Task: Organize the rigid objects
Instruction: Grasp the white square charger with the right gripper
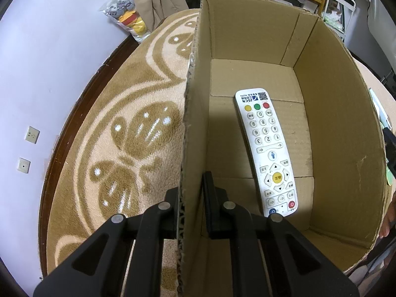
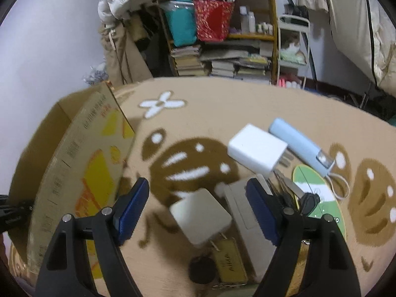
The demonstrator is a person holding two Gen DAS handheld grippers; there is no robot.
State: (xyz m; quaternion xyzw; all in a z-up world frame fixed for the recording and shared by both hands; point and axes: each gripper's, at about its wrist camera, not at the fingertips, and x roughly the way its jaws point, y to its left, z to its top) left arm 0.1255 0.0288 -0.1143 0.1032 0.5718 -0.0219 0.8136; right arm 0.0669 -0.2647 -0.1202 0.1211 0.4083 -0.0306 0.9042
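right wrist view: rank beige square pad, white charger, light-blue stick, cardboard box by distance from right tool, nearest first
1. Beige square pad, between the open right tool fingers.
2. White charger, ahead, right of centre.
3. Light-blue stick, just behind the charger.
Cardboard box, far left: not rankable against the charger.

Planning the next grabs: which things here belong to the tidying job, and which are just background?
Job:
cardboard box, wall clamped by left gripper
white remote, already inside
white charger
blue tube
grey square block
keys
right gripper, open

Background:
rug
bookshelf
toy bag
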